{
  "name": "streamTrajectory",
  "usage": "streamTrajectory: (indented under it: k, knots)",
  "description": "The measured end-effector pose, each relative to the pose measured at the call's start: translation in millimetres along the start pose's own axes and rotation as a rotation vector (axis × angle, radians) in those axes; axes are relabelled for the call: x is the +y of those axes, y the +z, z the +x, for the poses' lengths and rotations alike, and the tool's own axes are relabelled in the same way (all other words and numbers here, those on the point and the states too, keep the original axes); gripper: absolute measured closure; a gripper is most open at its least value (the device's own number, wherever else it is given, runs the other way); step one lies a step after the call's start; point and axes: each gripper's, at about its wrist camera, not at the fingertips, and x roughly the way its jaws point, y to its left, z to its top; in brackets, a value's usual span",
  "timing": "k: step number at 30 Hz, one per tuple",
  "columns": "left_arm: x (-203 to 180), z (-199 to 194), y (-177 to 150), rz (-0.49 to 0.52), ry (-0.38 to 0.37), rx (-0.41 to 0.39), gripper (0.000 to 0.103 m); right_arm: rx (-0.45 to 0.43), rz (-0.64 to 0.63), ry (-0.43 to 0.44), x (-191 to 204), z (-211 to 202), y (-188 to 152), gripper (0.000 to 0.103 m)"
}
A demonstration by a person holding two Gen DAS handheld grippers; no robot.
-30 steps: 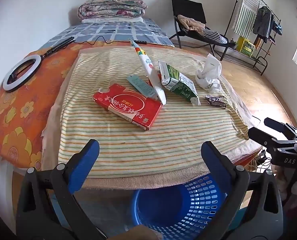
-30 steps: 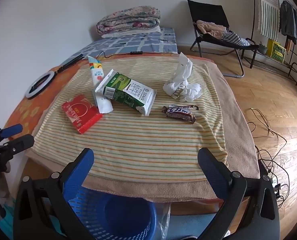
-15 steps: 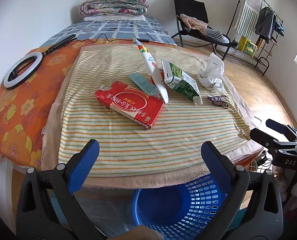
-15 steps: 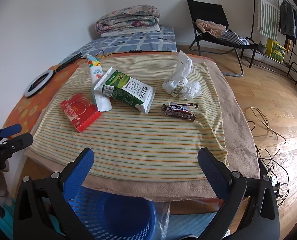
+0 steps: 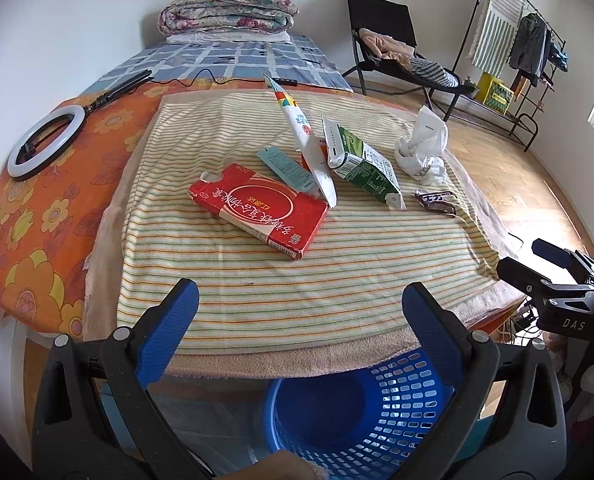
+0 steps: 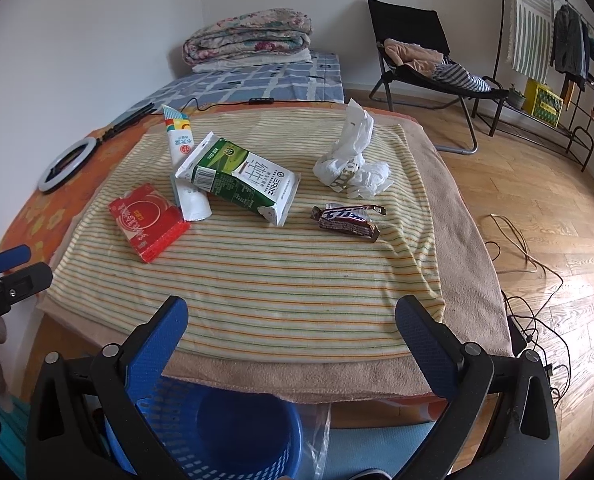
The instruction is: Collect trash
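Note:
On the striped towel lie a red box, a white tube, a green milk carton, crumpled white paper and a brown candy wrapper. A teal packet lies beside the tube. A blue basket stands on the floor below the near table edge. My left gripper is open and empty above the basket. My right gripper is open and empty, also shown in the left wrist view.
An orange floral cloth with a ring light covers the table's left side. A bed with folded quilts is behind. A black chair and a clothes rack stand on the wooden floor, with cables at right.
Both grippers have moved slightly forward toward the table; the trash appears a little nearer. Nothing was picked up.

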Motion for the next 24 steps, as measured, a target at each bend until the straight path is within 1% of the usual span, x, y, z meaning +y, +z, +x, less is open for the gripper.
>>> streamTrajectory:
  k: [4, 24]
  knots:
    - [2.0, 1.2, 1.0, 0.008, 0.007, -0.007, 0.000, 0.001, -0.007, 0.012, 0.6, 0.3, 0.4, 0.000]
    - [0.2, -1.0, 1.2, 0.009, 0.012, -0.008, 0.000, 0.012, -0.007, 0.016, 4.0, 1.2, -2.4, 0.000]
